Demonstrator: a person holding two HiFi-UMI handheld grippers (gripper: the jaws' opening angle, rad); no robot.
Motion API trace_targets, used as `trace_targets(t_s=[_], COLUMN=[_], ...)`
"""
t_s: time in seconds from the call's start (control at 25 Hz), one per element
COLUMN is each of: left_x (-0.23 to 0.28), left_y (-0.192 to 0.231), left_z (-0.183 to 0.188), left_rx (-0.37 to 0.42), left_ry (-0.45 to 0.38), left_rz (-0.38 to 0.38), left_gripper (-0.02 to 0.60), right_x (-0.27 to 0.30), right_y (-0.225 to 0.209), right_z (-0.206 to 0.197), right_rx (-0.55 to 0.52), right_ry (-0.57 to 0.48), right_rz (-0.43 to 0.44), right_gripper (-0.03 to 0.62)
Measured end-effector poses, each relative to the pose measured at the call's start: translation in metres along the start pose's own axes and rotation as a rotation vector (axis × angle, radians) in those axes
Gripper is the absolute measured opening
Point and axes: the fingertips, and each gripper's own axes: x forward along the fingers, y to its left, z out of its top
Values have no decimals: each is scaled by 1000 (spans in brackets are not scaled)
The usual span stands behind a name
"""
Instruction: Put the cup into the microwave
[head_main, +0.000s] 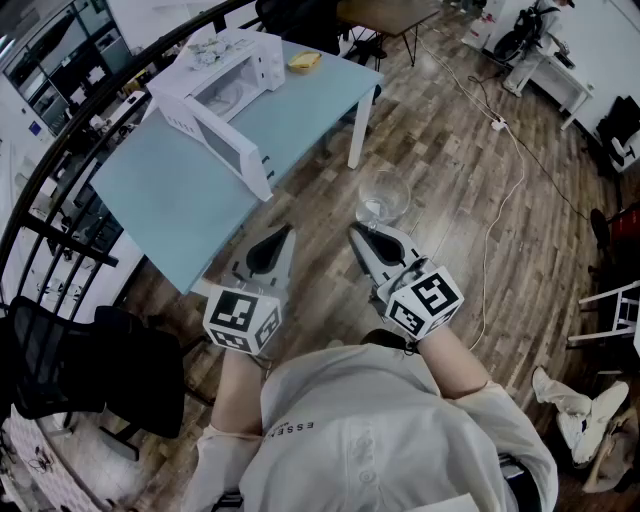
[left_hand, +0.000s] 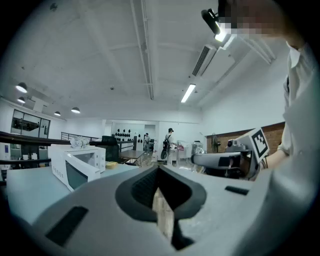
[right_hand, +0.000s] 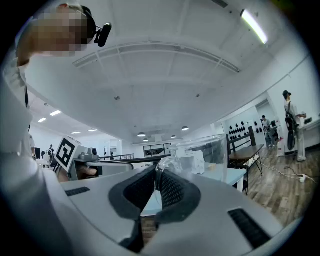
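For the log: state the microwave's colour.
The microwave is white, shown best in the head view.

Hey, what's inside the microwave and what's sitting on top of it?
The microwave door is open, and the visible part of its cavity looks empty. A crumpled pale bundle sits on top. Deeper corners are hidden.
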Motion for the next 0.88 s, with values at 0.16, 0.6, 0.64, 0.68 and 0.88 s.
trace_targets(t_s=[0.16,0.6,0.64,0.68,0.88], left_x=[4,33,35,37,62], left_y=[2,13,14,16,27], left_z=[-3,-9,-10,-10,-13], left_rx=[-5,-21,-23,-26,-38], left_ry=[11,22,25,28,25], left_rz=[-1,-19,-19,-16,7], left_gripper=[0,0,0,0,0], right_x=[1,13,15,17,33], right_y=[-7,-33,-35,-37,-62], right_z=[-3,-8,-9,-10,-15], right_rx=[5,34,44,50,58], right_ry=[8,19,21,23,36], right_rz=[-10,-17,-13,-9,19], right_gripper=[23,23,23,23,23])
